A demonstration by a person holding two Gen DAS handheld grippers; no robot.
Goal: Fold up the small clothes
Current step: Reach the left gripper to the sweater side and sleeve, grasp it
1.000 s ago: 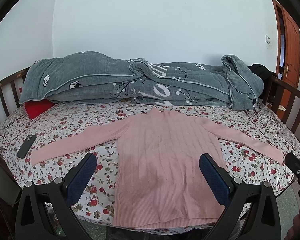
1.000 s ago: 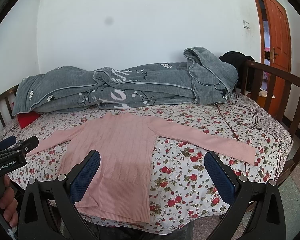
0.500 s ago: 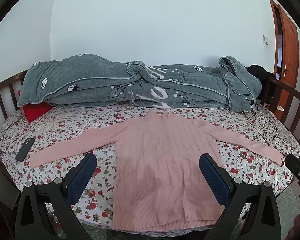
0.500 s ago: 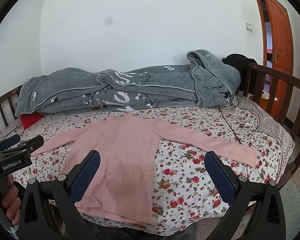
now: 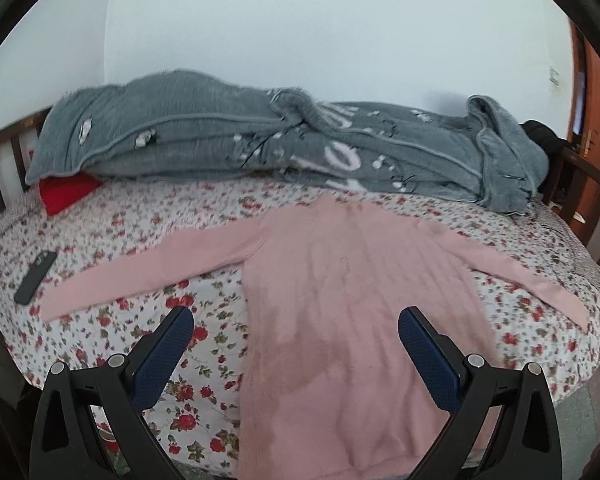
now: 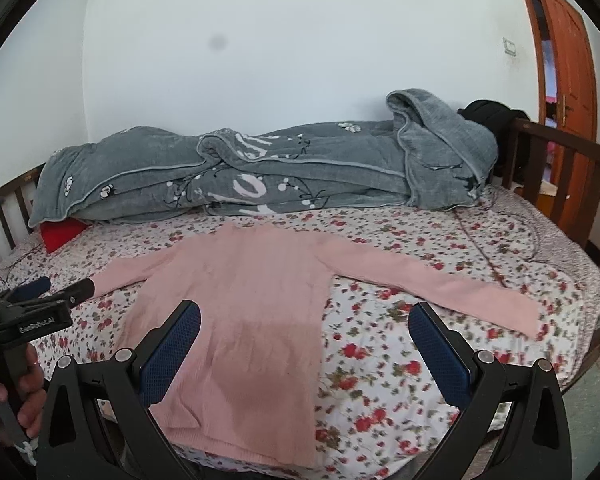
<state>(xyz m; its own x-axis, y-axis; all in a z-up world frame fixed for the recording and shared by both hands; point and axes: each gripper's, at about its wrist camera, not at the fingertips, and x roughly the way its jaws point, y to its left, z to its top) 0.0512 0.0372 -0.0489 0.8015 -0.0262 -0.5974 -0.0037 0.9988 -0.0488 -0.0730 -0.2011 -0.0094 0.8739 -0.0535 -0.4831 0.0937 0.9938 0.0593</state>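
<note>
Lying flat on the floral bedsheet (image 5: 148, 240), the pink knit sweater (image 5: 340, 280) is spread with both sleeves stretched out to the sides and its hem at the near edge of the bed, by the camera. In the left wrist view its body fills the frame from the centre down to 6 o'clock, one sleeve running out toward 9 o'clock and the other toward 3 o'clock. The left gripper (image 5: 295, 330) hovers above the lower body of the sweater with its jaws wide apart, nothing between the blue pads (image 5: 162, 356). A dark phone (image 5: 35, 277) lies on the sheet at 9 o'clock, just beyond the left cuff. A rumpled grey blanket (image 5: 260, 144) is heaped along the far side of the bed at 12 o'clock, with a red cushion (image 5: 66, 191) poking out under its left end at about 10 o'clock.

In the right wrist view the right gripper (image 6: 304, 326) also hangs with jaws spread and empty, over the sweater's right side and the bare sheet beside it. The sweater's long right sleeve reaches toward 3 o'clock. At 9 o'clock the left gripper's black body shows, held by a hand (image 6: 24, 384). A wooden bed rail (image 6: 560, 168) and an orange-brown door (image 6: 560, 52) stand at 2 o'clock
</note>
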